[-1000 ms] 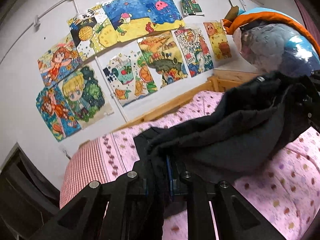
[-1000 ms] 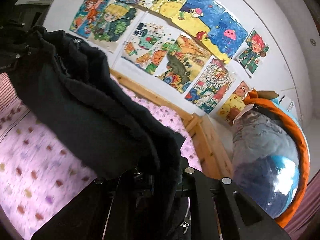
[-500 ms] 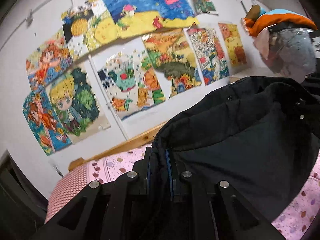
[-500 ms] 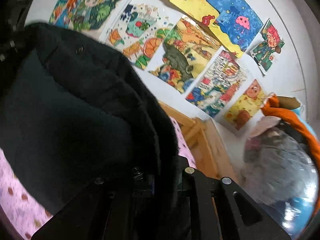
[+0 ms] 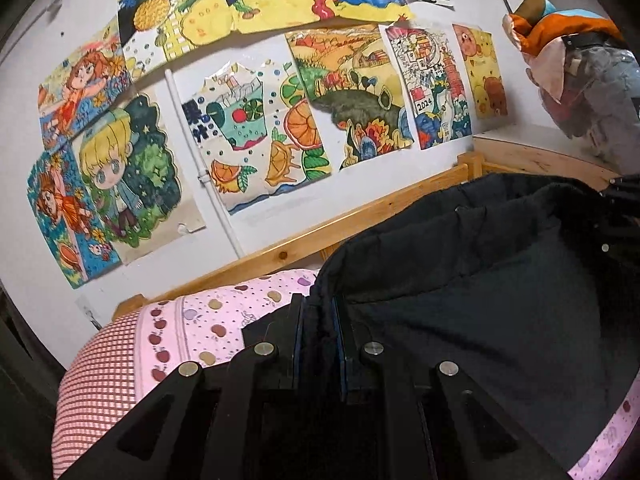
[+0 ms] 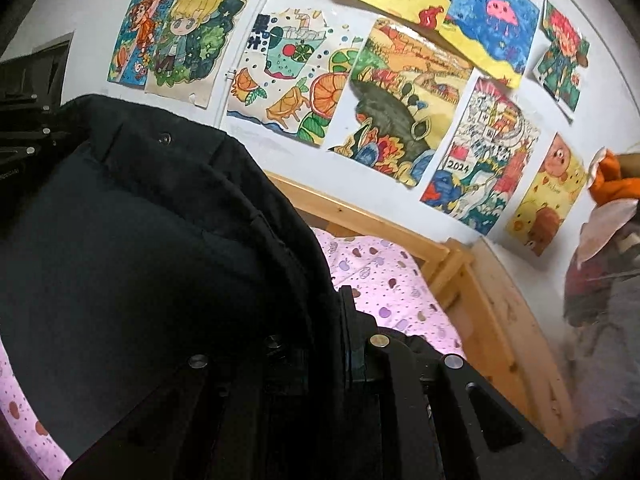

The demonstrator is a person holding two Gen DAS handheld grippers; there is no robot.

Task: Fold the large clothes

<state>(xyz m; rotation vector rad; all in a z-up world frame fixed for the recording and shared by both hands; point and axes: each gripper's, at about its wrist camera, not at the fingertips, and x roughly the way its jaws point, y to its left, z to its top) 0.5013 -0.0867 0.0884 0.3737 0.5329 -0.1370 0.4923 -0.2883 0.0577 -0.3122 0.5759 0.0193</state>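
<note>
Wall [image 5: 256, 248] fills the background of both views, white and papered with bright children's drawings [image 5: 248, 136]; a thin white pipe [image 5: 208, 184] runs down it between two sheets. Below the wall lies a bed with a pale wooden frame [image 5: 304, 240] and a pink sheet printed with small apples [image 5: 224, 312]; a red-and-white checked pillow [image 5: 96, 392] sits at its left end in the left wrist view. At the far right of that view a bundle of soft things with an orange edge [image 5: 560, 32] stands past the end of the bed frame.

Black jacket [image 5: 480, 304] hangs raised above the sheet, stretched between the two claws, its dark quilted lining facing the cameras and a thicker folded hem along its upper edge; a small metal snap [image 6: 164, 137] shows on that hem in the right wrist view.

Left gripper [image 5: 319, 336] pinches one edge of the jacket, the cloth passing straight between its blue-padded fingers [image 5: 298, 340], which are pressed together on it; right gripper [image 6: 320, 344] is likewise clamped on the other edge, the fabric draping over its left finger and hiding it, only the right finger [image 6: 348, 332] showing.
</note>
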